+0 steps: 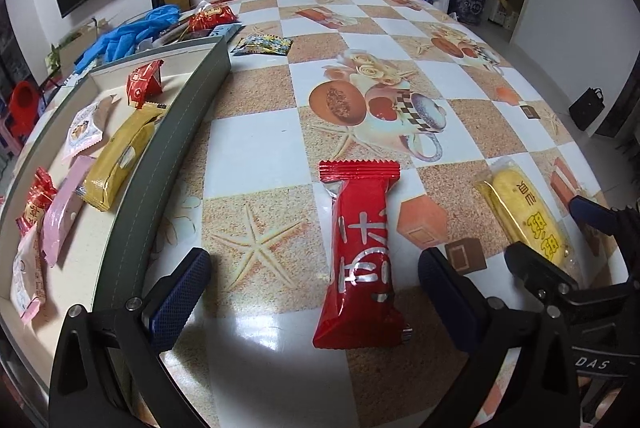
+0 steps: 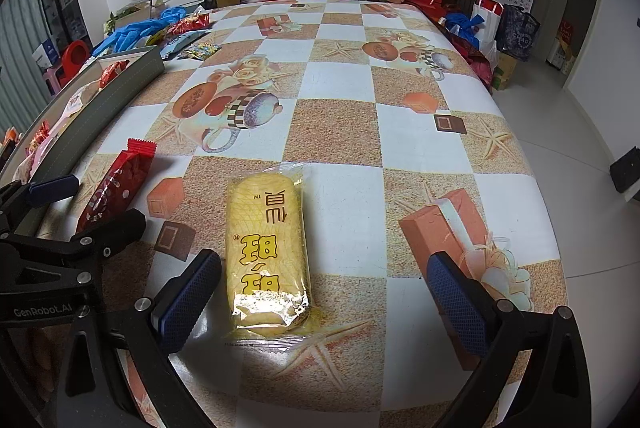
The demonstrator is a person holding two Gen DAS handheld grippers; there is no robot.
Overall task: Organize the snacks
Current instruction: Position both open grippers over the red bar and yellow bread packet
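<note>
Blue-padded jaws of the left gripper (image 1: 314, 282) stand spread around a long red foil snack packet (image 1: 360, 260) lying flat on the checkered desk (image 1: 256, 148). Right gripper (image 2: 324, 298) jaws, also spread, straddle a yellow cake packet (image 2: 266, 252). Left, a grey tray (image 1: 168, 164) holds snacks.

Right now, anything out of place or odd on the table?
Two snacks still lie loose on the tablecloth, outside the tray that holds the others: the red packet and the yellow cake packet. Each lies between an open gripper's fingers, left gripper, right gripper. Nothing looks spilled or torn.
</note>
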